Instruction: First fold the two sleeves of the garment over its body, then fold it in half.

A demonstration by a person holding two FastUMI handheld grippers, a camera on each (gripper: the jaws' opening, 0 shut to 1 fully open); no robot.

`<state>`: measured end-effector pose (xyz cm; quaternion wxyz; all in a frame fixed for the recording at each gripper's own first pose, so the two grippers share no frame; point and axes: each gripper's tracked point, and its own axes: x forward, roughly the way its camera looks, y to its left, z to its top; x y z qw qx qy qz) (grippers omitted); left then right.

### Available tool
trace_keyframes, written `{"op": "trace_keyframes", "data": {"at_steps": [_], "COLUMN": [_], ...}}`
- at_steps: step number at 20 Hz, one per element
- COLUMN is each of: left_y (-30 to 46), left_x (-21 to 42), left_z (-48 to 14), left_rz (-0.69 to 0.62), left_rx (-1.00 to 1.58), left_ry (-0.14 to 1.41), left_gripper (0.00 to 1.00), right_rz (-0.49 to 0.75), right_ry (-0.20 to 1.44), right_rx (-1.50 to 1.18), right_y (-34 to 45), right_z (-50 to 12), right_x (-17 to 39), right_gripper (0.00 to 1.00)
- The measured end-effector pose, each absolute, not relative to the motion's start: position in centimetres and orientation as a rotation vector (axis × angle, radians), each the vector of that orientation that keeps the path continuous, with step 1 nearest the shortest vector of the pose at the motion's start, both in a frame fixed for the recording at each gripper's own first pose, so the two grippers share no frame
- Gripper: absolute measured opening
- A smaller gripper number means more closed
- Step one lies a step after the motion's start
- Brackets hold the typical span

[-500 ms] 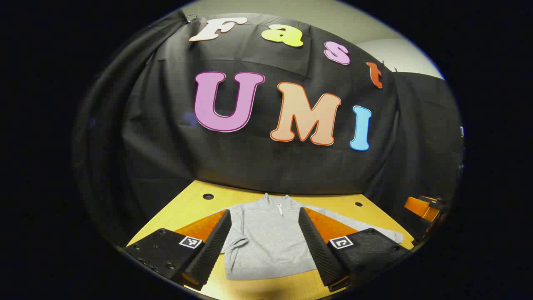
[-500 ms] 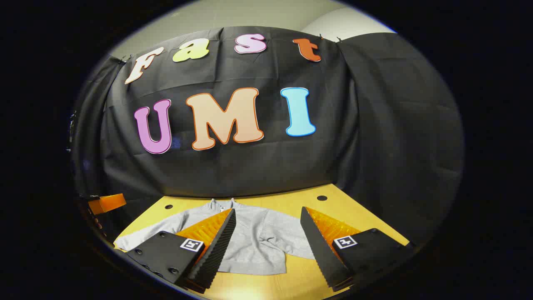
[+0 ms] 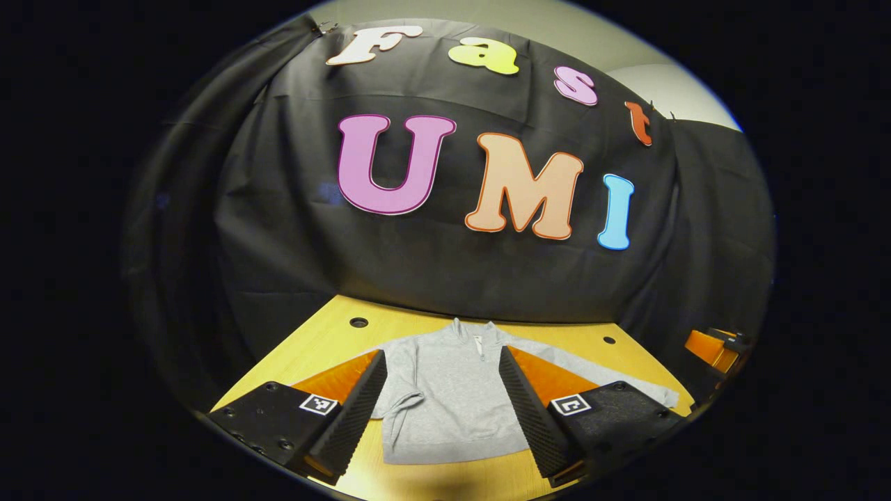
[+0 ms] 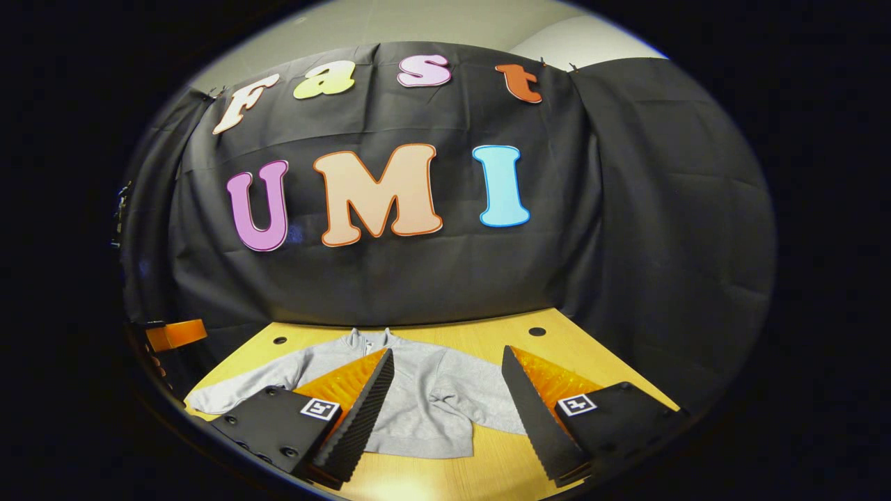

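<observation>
1. Black cloth walls the booth behind a yellow wooden desk, on which a grey garment lies flat with its collar toward the wall and its hem toward the person
2. Seen from the left gripper view, one sleeve is bunched against the body on the left, and the other sleeve stretches out flat to the right
3. Left claw hangs above the garment with its fingers wide apart and nothing between them; right claw likewise stands spread and empty over the cloth
4. By my judgement the sleeve-folding step is in hand, with neither sleeve laid squarely over the body yet
5. Next move likely calls for lowering a claw to a cuff, pinching a single layer, and carrying it across the chest without dragging the body
</observation>
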<state>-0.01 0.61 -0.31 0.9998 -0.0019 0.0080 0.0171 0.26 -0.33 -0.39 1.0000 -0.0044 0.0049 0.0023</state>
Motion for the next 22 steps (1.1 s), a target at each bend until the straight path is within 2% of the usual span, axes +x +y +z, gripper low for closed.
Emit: {"op": "trace_keyframes", "data": {"at_steps": [3,4,10,15,16,17,19,20,22], "left_y": [0.6,0.6,0.7,1.1,1.3,1.5,1.6,1.9,2.1], "left_x": [-0.1,-0.1,-0.2,-0.3,-0.4,-0.4,-0.5,-0.5,-0.6], "left_z": [-0.8,-0.8,-1.5,-1.9,-2.2,-2.2,-1.9,-2.2,-2.2], "left_rz": [0.035,0.035,0.041,0.054,0.062,0.072,0.082,0.094,0.112], "left_rx": [-0.006,-0.007,-0.004,-0.008,-0.009,-0.016,-0.032,-0.036,-0.041], "left_ry": [0.026,0.029,0.043,0.056,0.061,0.062,0.054,0.058,0.060], "left_gripper": [0.95,0.95,0.95,0.95,0.95,0.95,0.95,0.95,0.95], "right_rz": [-0.014,-0.023,-0.114,-0.244,-0.264,-0.284,-0.321,-0.327,-0.355], "right_ry": [0.012,0.013,0.025,0.046,0.053,0.065,0.119,0.138,0.186], "right_rx": [-0.002,-0.003,0.033,0.022,0.036,0.042,0.033,0.035,0.055], "right_y": [-1.4,-1.8,-6.0,-12.9,-14.5,-16.1,-19.9,-21.1,-23.8], "right_z": [-0.7,-0.7,-1.6,-2.9,-3.4,-4.1,-6.5,-7.3,-9.3], "right_x": [0.1,0.0,0.2,0.4,0.4,0.4,0.1,0.1,0.0], "right_gripper": [0.94,0.98,0.97,0.98,0.94,0.98,0.97,0.94,0.98]}}
